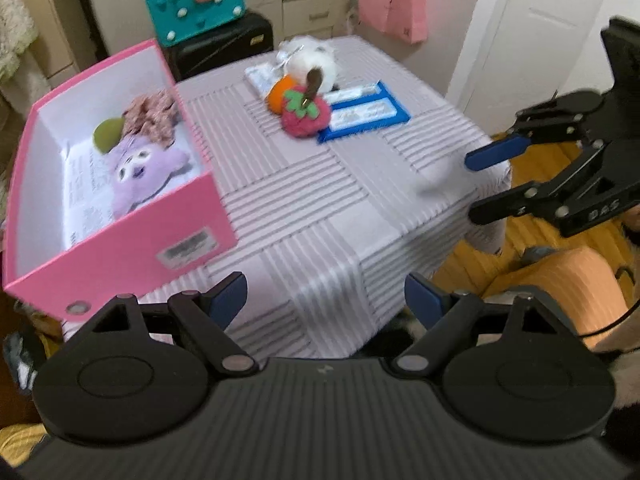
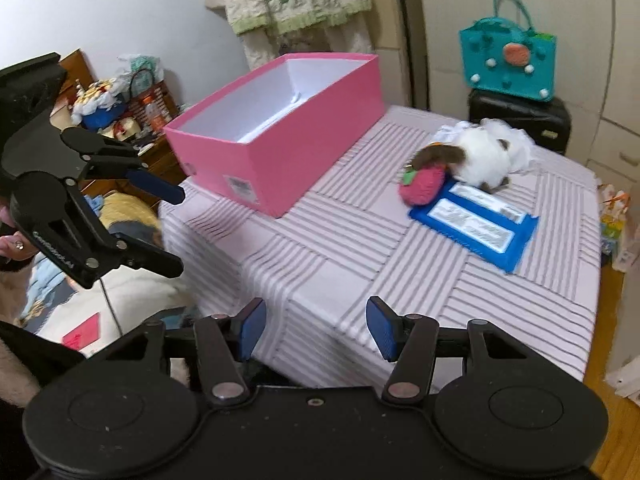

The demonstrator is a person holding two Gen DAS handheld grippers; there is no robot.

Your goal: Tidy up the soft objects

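Note:
A pink box (image 1: 132,240) stands on the left of the striped table (image 1: 320,208). Inside it lie a purple plush (image 1: 140,176), a green soft piece (image 1: 106,134) and a floral fabric bundle (image 1: 154,116). At the far side sit a red strawberry plush (image 1: 306,114), an orange plush (image 1: 280,94) and a white plush (image 1: 316,60), beside a blue pack (image 1: 364,114). My left gripper (image 1: 326,300) hangs open over the near table edge, nothing between its fingers. My right gripper (image 2: 316,320) is open and empty too, short of the strawberry plush (image 2: 424,184) and the pink box (image 2: 288,140).
A teal bag (image 1: 196,0) rests on a black suitcase (image 1: 224,48) behind the table. A pink bag (image 1: 394,0) hangs by a white door (image 1: 540,32). Wooden floor (image 1: 532,160) lies to the right, a cluttered nightstand (image 2: 116,108) to the left.

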